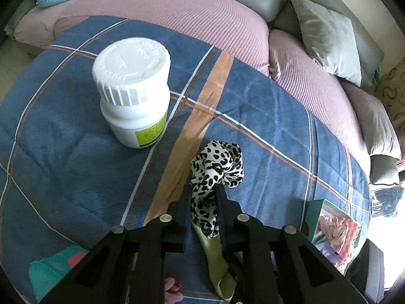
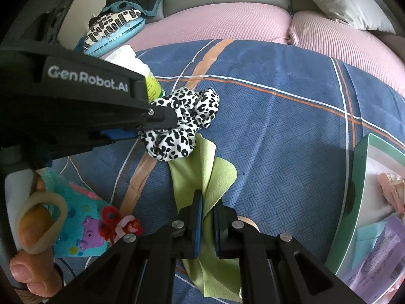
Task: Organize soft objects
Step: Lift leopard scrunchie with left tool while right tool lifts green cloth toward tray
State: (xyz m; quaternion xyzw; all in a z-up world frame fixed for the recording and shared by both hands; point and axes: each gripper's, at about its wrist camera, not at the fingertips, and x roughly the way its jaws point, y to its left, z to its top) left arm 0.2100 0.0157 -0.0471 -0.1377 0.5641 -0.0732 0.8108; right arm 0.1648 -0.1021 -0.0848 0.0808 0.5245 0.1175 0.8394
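Left wrist view: left gripper (image 1: 203, 190) squeezes the leopard scrunchie (image 1: 217, 167), lying just ahead. Right gripper (image 2: 206, 202) pinches the green cloth (image 2: 202, 167), probably under the scrunchie.

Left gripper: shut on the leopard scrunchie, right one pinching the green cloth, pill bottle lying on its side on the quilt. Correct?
One error: the pill bottle stands upright on the quilt, cap on top, as the left wrist view shows. The rest holds: the left gripper is shut on the leopard scrunchie, and the right gripper pinches the green cloth.
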